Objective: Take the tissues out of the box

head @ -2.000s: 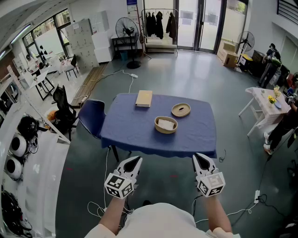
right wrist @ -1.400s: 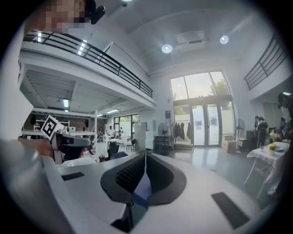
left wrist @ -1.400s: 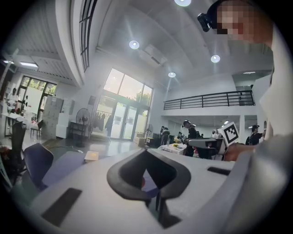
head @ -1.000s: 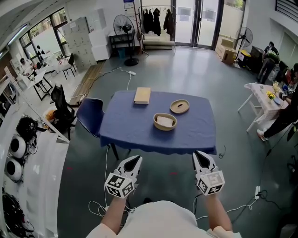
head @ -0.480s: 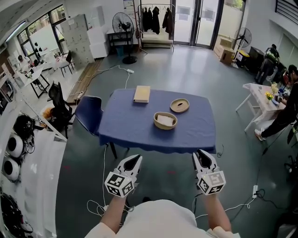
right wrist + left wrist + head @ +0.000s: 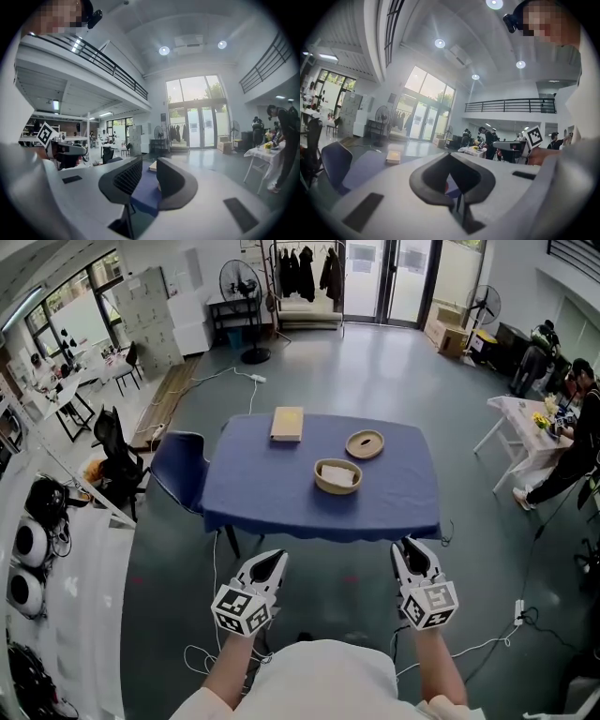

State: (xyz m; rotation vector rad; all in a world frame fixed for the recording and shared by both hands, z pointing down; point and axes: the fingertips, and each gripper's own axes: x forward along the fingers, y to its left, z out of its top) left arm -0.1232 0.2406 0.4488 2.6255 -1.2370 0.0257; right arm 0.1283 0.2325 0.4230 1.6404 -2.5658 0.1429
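A person stands back from a table (image 6: 281, 498) draped in blue cloth, a gripper in each hand, both held low over the grey floor (image 6: 375, 381) and well short of the table's near edge.

The left gripper (image 6: 270, 561) has its jaws drawn together at the tips, with nothing caught between them. The right gripper (image 6: 412, 549) is opening – its jaws stand partly apart, and its own view shows only the blue cloth and the room through the gap, no object between the pads.

The tissues (image 6: 339, 474) lie as a white wad inside a round box (image 6: 323, 485) near the middle of the table. Its round lid (image 6: 364, 443) rests flat on the cloth just beyond it to the right, apart from the box. A flat tan block (image 6: 288, 424) sits by the far edge, left of centre and well apart from both.

A blue chair (image 6: 178, 470) is pushed up against the table's left side. Behind it all, a standing fan (image 6: 236, 282) and a rack of dark coats (image 6: 305, 277) line the far wall by the glass doors – and at the right edge a person (image 6: 572, 456) leans over a small white table (image 6: 520, 442).
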